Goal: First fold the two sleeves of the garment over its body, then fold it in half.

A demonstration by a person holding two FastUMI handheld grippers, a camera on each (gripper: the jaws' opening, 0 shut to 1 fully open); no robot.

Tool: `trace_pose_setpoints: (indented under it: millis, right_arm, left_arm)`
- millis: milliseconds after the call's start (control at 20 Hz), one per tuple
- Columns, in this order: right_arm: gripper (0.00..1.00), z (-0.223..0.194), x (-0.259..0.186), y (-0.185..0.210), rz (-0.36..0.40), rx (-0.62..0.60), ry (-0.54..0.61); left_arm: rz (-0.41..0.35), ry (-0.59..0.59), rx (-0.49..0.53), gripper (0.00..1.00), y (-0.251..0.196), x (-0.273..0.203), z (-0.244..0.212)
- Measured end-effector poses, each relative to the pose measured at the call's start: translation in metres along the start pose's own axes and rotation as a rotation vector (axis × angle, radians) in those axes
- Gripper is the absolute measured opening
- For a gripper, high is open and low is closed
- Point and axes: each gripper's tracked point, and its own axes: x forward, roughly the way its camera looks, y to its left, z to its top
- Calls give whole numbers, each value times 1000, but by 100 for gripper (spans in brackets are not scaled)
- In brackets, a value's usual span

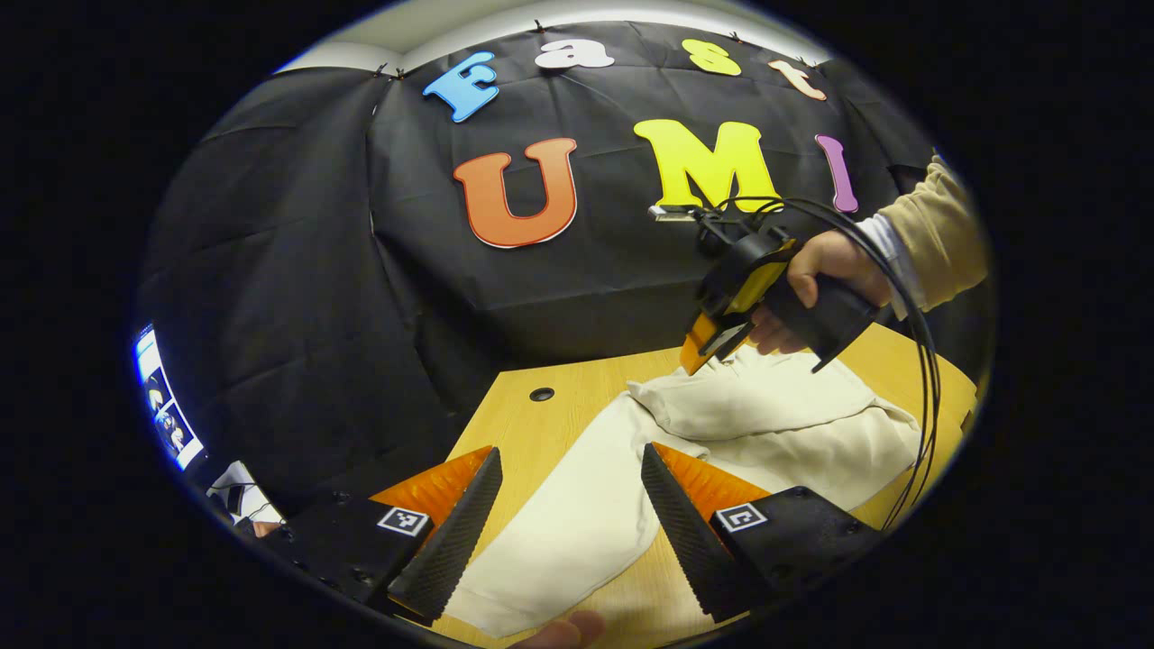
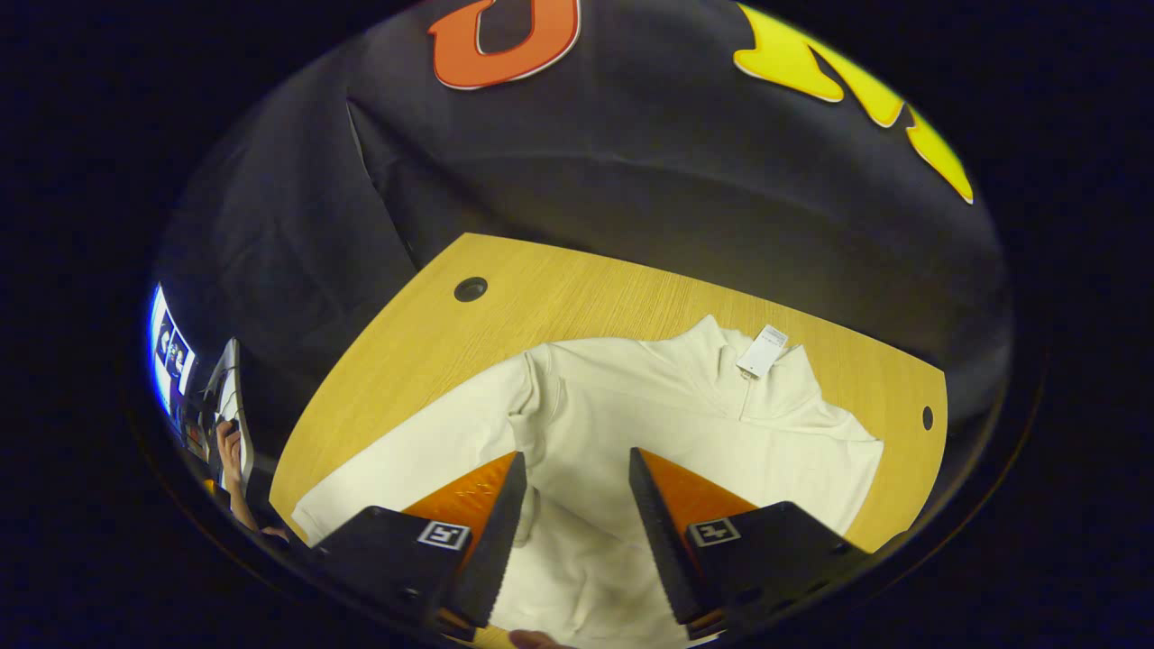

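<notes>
Left gripper (image 1: 559, 505): your fingers stand spread, nothing between them, hanging above the garment's out-flung sleeve (image 1: 577, 523).

Right gripper (image 2: 577, 505): fingers likewise parted and empty, poised over the chest of the garment (image 2: 649, 424). In the left gripper view you see this same gripper (image 1: 721, 333) held in a hand (image 1: 816, 284) just above a bunched part of the cloth; from there its fingers are too foreshortened to judge.

Garment: cream, long-sleeved, stand-up collar (image 2: 721, 351) with short front opening and a hang tag (image 2: 762, 350). It lies front up on the wooden surface (image 2: 559, 288).

Lie: the long axis runs collar to hem. The collar points to the far edge of the surface, toward the booth wall; the hem comes toward you and passes under your right fingers. One sleeve runs straight out to the left in the right gripper view, flat on the surface. On the other side the cloth ends in a rounded, doubled edge (image 2: 856, 460); whether that sleeve is folded in, you cannot tell.

Handling, judged: soft, light knit with some thickness, limp, not fragile. It will drape and drag, so it likely slides on the smooth surface. Pinch at cuff or seam through both layers, not mid-panel.
</notes>
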Motion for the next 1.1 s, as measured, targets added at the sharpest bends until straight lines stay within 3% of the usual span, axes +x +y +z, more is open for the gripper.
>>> trace_pose_setpoints:
  millis: [50, 100, 200, 350, 500, 700, 900, 1100]
  right_arm:
    - [86, -2, -19, -15, -11, -11, -23]
    - [89, -8, -37, -28, -22, -5, -35]
    - [89, -22, -72, -49, -6, 6, -58]
    - [99, -53, -116, -91, -50, 28, -79]
    - [99, -90, -154, -109, -47, 61, -95]
    - [99, -143, -184, -103, 6, 71, -104]
    - [96, -191, -187, -92, 18, 14, -47]
    - [99, -226, -181, -63, 70, 33, 41]
  left_arm:
    - [-2, 5, -16, 99, -3, -3, 2]
    - [2, 10, -36, 99, -6, -5, 3]
    - [34, 44, -74, 99, -6, -8, -2]
    - [113, 85, -104, 99, -1, -11, -12]
    - [184, 105, -158, 99, 11, -12, -23]
    - [339, 222, -248, 99, 37, -26, -83]
    - [427, 339, -371, 100, 57, -32, -141]
    - [516, 440, -441, 100, 72, -37, -188]
